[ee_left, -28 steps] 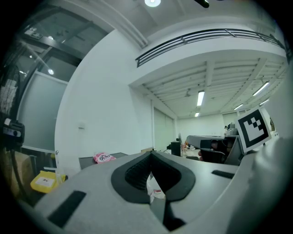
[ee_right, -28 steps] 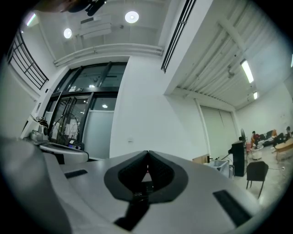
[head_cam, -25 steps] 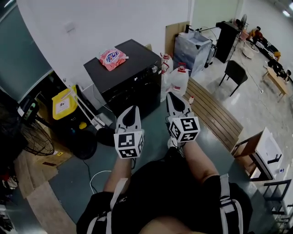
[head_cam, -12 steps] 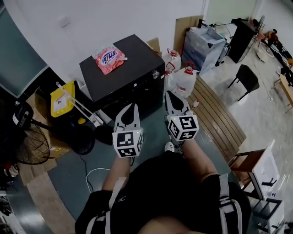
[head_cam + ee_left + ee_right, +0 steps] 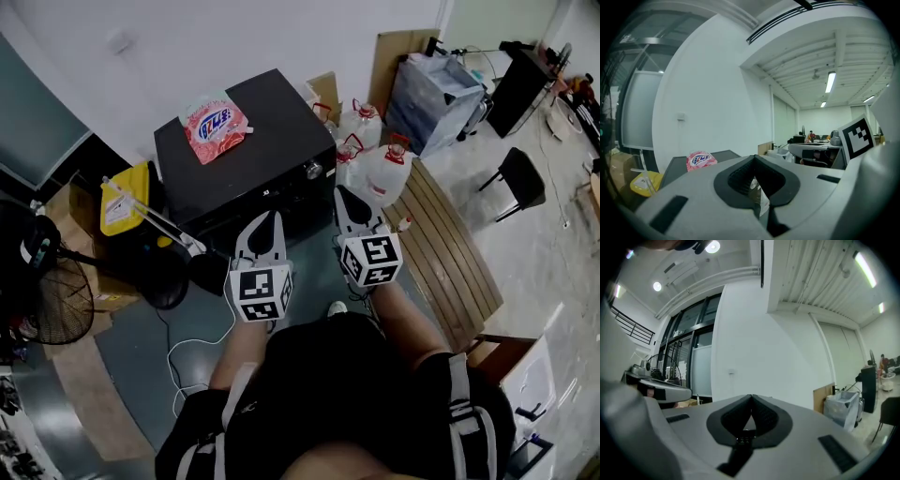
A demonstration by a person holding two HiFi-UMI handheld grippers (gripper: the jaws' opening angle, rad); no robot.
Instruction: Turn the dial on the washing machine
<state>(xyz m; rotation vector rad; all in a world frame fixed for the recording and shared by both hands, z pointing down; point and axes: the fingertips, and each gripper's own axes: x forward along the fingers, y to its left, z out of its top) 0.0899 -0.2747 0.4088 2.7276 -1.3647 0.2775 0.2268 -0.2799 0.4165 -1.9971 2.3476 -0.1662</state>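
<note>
A: Two grippers, and neither one has anything in it?

B: Neither. The left gripper (image 5: 268, 223) sits low in the centre of the head view with its jaws brought together tip to tip. Its own view shows the pads meeting, with only the room visible through the small gap behind them. The right gripper (image 5: 346, 197), just to its right, is closed the same way and empty.

A: Where is the dial?

B: On the front panel of the black washing machine (image 5: 234, 159), upper centre of the head view. The dial (image 5: 314, 170) is the small silvery knob near the panel's right end. It lies above and a little left of the right gripper's tips, and apart from them.

A: Which step is that, then?

B: I would call it the approach. Nothing touches the machine, so the turn has not begun.

A: And the next move?

B: My guess is that the right gripper takes it, being the nearer. It would need to part its jaws enough to straddle the knob and travel forward and slightly left. Then it would square up to the panel, close on the rim and roll the wrist.

A: Is anything in the way?

B: The white jugs (image 5: 382, 174) stand just beside the machine's right side, close to that path. A pink packet (image 5: 215, 124) lies on the lid at upper left, clear of the panel.
</note>
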